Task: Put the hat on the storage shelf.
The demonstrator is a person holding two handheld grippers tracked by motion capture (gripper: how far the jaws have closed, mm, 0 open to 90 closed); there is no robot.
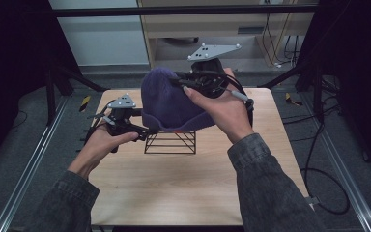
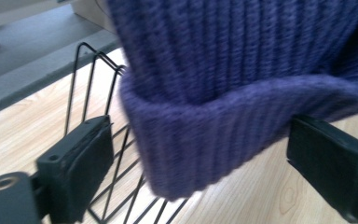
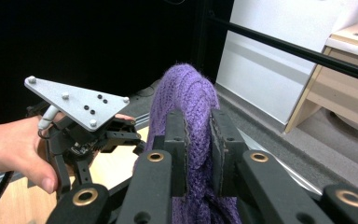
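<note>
Nearest the person, bare table (image 1: 183, 193) is seen, then the two hands coming in over it. The left gripper (image 1: 147, 130) is held low at the left of the beanie (image 1: 169, 99), jaws spread wide with the folded cuff (image 2: 200, 140) hanging between them; the pads aren't pressing on it yet, so nothing's gripped on that side. A black wire rack (image 1: 170, 142) sits on the table right under the cuff, and it can't really be told whether the knit is touching the rack or just hovering over it.

Further back and higher, the right gripper (image 3: 198, 140) is clamped tight on a bunch of the purple knit near the crown, so the whole beanie is being held up in the air from there, above the rack around mid-table.

Handling-wise, pretty obvious stuff: it's a chunky rib knit, so it's judged to be light, soft and floppy, not slippery, not fragile. It'll sag and stretch wherever it's pinched, and a single-layer pinch will probably just pull the fabric out of shape. The doubled cuff is reckoned the best place to be grabbed, since it's thicker and keeps the opening under control. Snagging on the rack's wire corners is the one thing to be watched.
</note>
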